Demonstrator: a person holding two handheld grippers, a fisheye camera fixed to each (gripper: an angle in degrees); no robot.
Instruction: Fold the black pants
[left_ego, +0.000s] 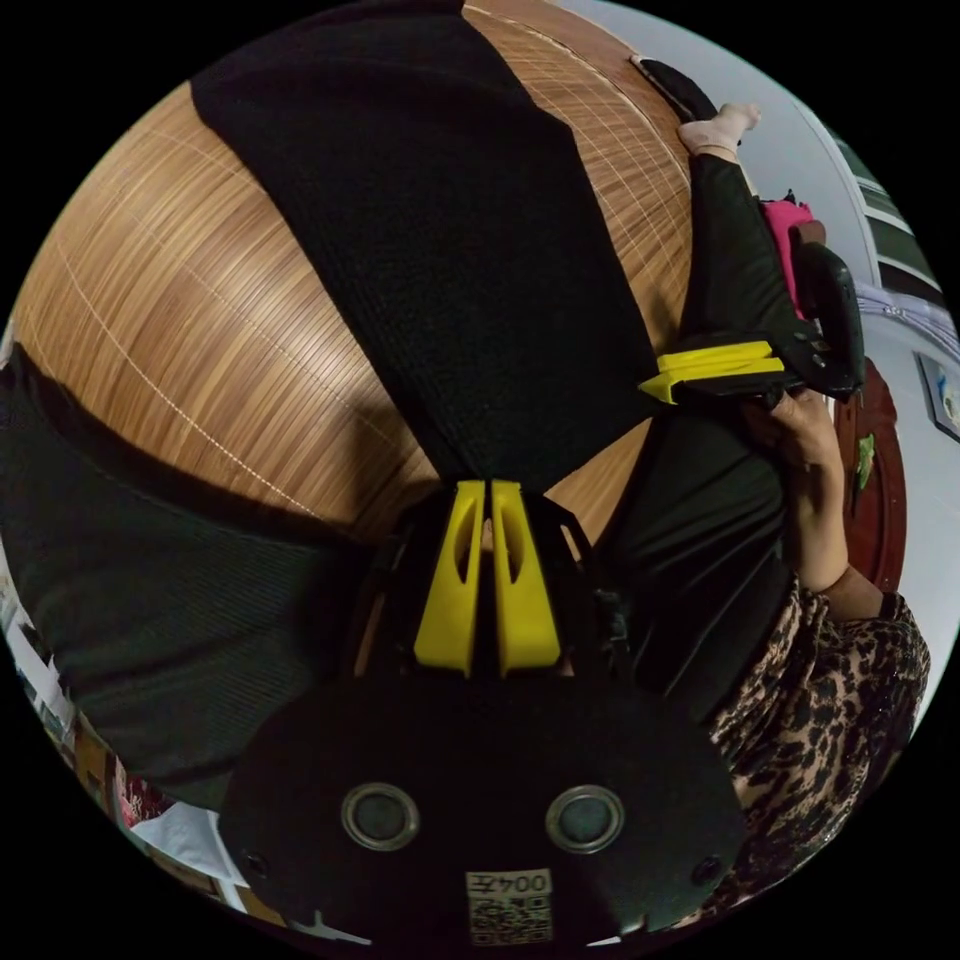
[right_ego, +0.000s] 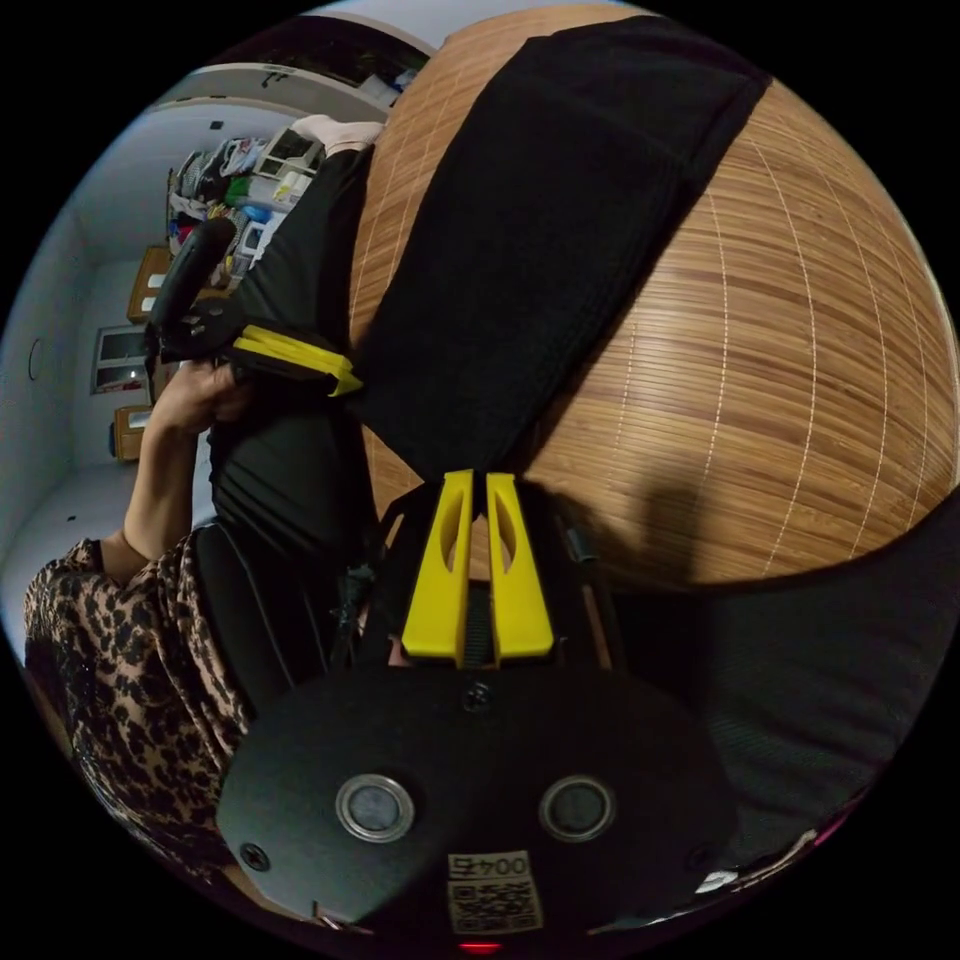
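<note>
The black pants (left_ego: 440, 250) lie as one long strip across a bamboo mat (left_ego: 200, 320). My left gripper (left_ego: 487, 487) is shut on the near end of the strip at one corner. At the right of the left gripper view, my right gripper (left_ego: 655, 385), held in a hand, pinches the other near corner. In the right gripper view the pants (right_ego: 540, 230) run up and away over the mat (right_ego: 780, 350) from my right gripper (right_ego: 478, 478), whose yellow jaws are closed on the fabric. The left gripper (right_ego: 350, 385) grips the edge at the left.
A dark ribbed cushion (left_ego: 150, 620) (right_ego: 820, 660) borders the mat on the near side. The person's black-clad legs (left_ego: 730, 250) and a leopard-print sleeve (left_ego: 830, 680) lie along the mat's other side. Cluttered shelves (right_ego: 230, 170) stand far off.
</note>
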